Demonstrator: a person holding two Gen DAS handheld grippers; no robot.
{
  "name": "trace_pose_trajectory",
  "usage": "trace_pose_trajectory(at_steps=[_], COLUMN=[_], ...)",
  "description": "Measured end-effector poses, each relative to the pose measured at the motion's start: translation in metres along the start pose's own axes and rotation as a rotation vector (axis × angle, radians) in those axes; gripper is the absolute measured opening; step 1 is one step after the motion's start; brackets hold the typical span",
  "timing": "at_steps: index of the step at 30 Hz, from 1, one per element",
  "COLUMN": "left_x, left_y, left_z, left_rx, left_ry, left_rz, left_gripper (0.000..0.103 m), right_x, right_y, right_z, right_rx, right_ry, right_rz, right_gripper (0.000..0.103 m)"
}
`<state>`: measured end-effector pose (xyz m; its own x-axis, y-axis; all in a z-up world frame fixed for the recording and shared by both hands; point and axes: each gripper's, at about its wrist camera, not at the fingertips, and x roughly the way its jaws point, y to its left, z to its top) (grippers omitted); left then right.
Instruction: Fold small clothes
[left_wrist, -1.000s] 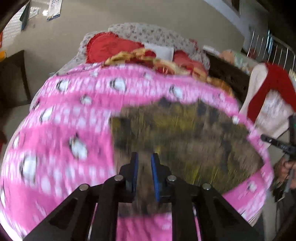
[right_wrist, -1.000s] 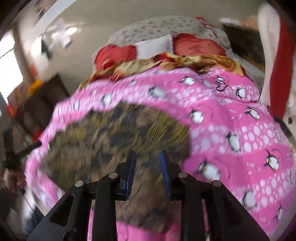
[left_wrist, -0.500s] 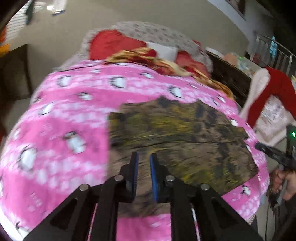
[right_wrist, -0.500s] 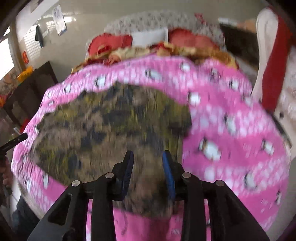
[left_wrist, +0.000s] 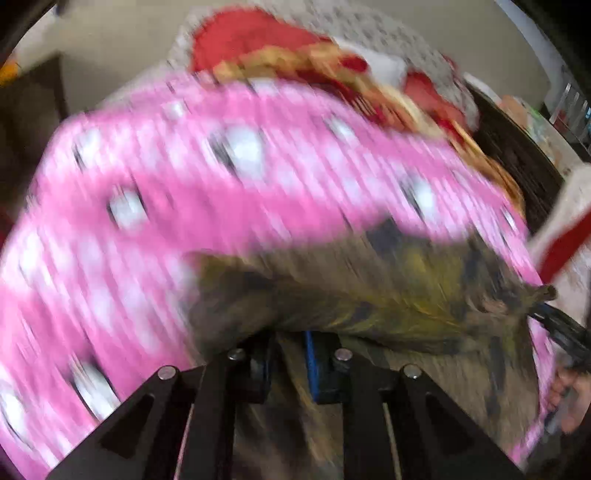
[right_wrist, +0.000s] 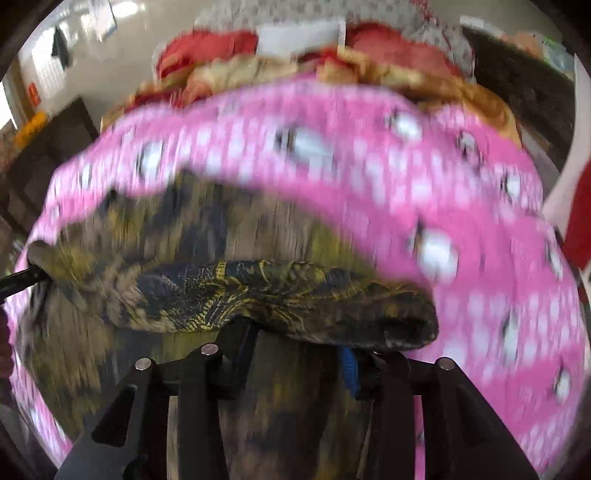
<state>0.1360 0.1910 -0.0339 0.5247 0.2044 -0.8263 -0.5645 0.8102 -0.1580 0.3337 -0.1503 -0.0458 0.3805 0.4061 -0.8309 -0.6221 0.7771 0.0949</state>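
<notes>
- The bed (left_wrist: 110, 266), under a pink blanket (right_wrist: 480, 258) dotted with white penguin-like figures, fills the middle of both views; red and gold bedding (right_wrist: 229, 70) is piled along the top of the frame.
- The dark olive-and-yellow patterned garment (right_wrist: 258, 288) lay flat on the blanket 0.5 s ago; now its near edge is raised into a thick roll across the lower centre of both views, so I judge the first fold, near edge carried over the far part, to be under way.
- The left gripper (left_wrist: 290, 354), at the bottom centre of its view, is pinching that edge, its jaws close together with cloth between them.
- The right gripper (right_wrist: 295, 350) is likewise pinching the garment's lifted hem, the cloth draped over its tips.
- No brand, label or writing is readable; heavy motion blur smears most detail.
</notes>
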Motion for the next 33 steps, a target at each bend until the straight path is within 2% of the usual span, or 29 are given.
trace_pose_trajectory(at_steps=[1, 3, 6, 9, 11, 14, 17, 19, 21, 22, 23, 33], left_x=[-0.001, -0.004, -0.012, -0.012, -0.004, 0.014, 0.029, 0.044, 0.062, 0.059, 0.062, 0.066], left_y=[0.01, 0.027, 0.04, 0.026, 0.004, -0.04, -0.07, -0.079, -0.077, -0.076, -0.076, -0.077], left_z=[0.018, 0.036, 0.045, 0.039, 0.033, 0.027, 0.017, 0.007, -0.007, -0.009, -0.008, -0.002], left_rx=[-0.021, -0.068, -0.139, -0.123, -0.101, -0.049, -0.009, 0.03, 0.057, 0.05, 0.048, 0.044], left_ry=[-0.043, -0.084, -0.138, -0.162, -0.137, -0.109, -0.089, -0.073, -0.066, -0.097, -0.088, -0.085], left_rz=[0.054, 0.103, 0.137, 0.105, 0.046, 0.005, -0.033, -0.001, 0.019, 0.011, 0.009, -0.003], left_gripper=[0.018, 0.028, 0.029, 0.029, 0.029, 0.03, 0.041, 0.05, 0.051, 0.051, 0.052, 0.057], right_x=[-0.004, -0.015, -0.025, -0.031, -0.026, -0.011, 0.01, 0.033, 0.055, 0.058, 0.057, 0.061], right_y=[-0.003, -0.009, -0.01, -0.003, 0.006, 0.035, 0.066, 0.075, 0.074, 0.072, 0.069, 0.07], right_z=[0.01, 0.03, 0.042, 0.038, 0.036, 0.033, 0.032, 0.031, 0.022, 0.016, 0.013, 0.015], right_rx=[0.008, 0.043, 0.038, 0.057, 0.082, 0.081, 0.04, 0.021, -0.009, -0.011, 0.002, -0.015], right_ry=[-0.038, -0.1, -0.149, -0.181, -0.18, -0.152, -0.112, -0.075, -0.052, -0.099, -0.117, -0.12], right_rz=[-0.008, 0.0, -0.001, 0.006, 0.027, 0.027, 0.003, -0.028, -0.096, -0.084, -0.073, -0.077], right_gripper=[0.025, 0.025, 0.025, 0.025, 0.025, 0.025, 0.025, 0.025, 0.025, 0.027, 0.027, 0.031])
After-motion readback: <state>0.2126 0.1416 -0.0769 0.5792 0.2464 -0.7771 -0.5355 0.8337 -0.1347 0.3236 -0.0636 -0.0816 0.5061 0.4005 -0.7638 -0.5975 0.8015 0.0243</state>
